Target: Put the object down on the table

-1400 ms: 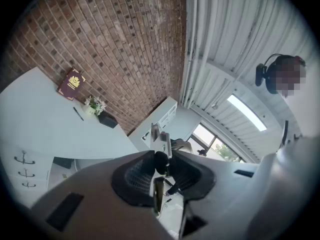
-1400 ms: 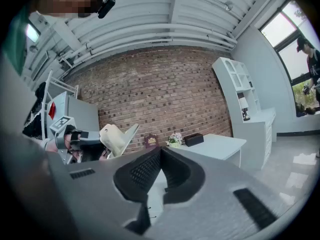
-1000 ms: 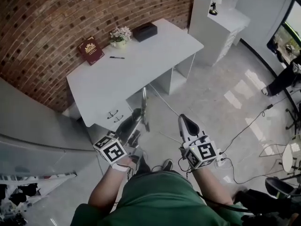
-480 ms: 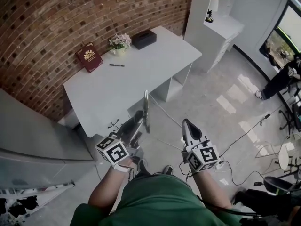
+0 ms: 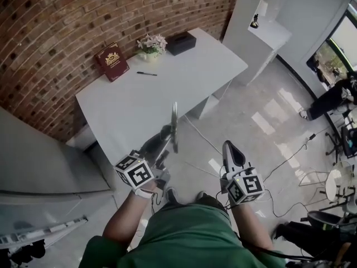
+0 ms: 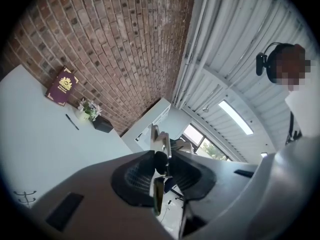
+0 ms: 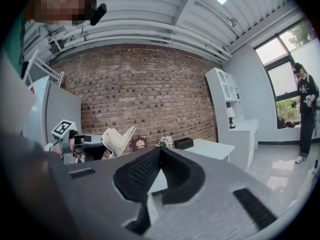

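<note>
My left gripper (image 5: 165,137) is shut on a thin, flat, light grey metal-looking piece (image 5: 174,123) that stands upright out of its jaws, over the front edge of the white table (image 5: 139,108). In the left gripper view the piece (image 6: 160,140) is pinched between the dark pads (image 6: 137,176), its top sticking past them. The right gripper view shows it as a pale folded plate (image 7: 118,140) held by the left gripper (image 7: 82,145). My right gripper (image 5: 232,149) is shut with nothing in it, over the floor to the right; in its own view (image 7: 159,152) the pads meet.
On the table's far side lie a dark red book (image 5: 112,61), a pen (image 5: 147,73), a small pot of flowers (image 5: 152,43) and a black box (image 5: 181,42). A white shelf unit (image 5: 262,32) stands right of it. Cables (image 5: 290,155) cross the floor; a person (image 5: 329,99) stands far right.
The table has come nearer in the head view. My left gripper with the flat piece has moved up to the table's front edge; the right gripper stays shut alongside.
</note>
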The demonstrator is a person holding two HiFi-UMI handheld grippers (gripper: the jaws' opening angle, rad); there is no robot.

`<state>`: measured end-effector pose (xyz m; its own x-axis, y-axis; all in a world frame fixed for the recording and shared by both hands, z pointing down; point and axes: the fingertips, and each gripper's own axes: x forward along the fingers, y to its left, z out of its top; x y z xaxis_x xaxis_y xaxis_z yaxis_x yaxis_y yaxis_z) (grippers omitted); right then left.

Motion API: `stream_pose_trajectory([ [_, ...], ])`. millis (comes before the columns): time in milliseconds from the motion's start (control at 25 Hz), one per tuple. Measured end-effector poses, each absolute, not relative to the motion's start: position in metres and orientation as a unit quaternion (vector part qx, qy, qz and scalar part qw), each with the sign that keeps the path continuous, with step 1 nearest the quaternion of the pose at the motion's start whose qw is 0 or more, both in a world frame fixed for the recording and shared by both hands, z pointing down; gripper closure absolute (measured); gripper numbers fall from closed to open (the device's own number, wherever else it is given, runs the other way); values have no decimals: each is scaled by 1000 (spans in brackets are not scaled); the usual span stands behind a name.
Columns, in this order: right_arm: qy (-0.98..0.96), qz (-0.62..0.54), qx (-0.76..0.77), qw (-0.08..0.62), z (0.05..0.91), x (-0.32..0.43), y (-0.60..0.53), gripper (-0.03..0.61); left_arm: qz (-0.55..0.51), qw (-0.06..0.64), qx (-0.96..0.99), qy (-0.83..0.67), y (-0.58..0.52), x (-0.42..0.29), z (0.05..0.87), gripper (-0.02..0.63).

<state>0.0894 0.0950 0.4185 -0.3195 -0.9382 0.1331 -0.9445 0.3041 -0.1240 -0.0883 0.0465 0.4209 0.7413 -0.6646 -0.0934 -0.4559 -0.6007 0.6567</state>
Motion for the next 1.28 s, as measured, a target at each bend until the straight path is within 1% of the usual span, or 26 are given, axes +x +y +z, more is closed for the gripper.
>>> stream_pose_trajectory([
  [440,-812,96,575,35,427,66,64,575,-152,331,870,-332,18,-110,431,531],
  [760,-829,111,548,15,441,68,14,575,-159,318,865,-353,-19,-107,447,531],
  [960,-842,121,525,1,445,79,-34,577,-150,311,859,-379,-57,-98,448,531],
  [1280,-859,150,489,-1,457,107,-104,575,-133,310,839,-426,-120,-72,461,531],
])
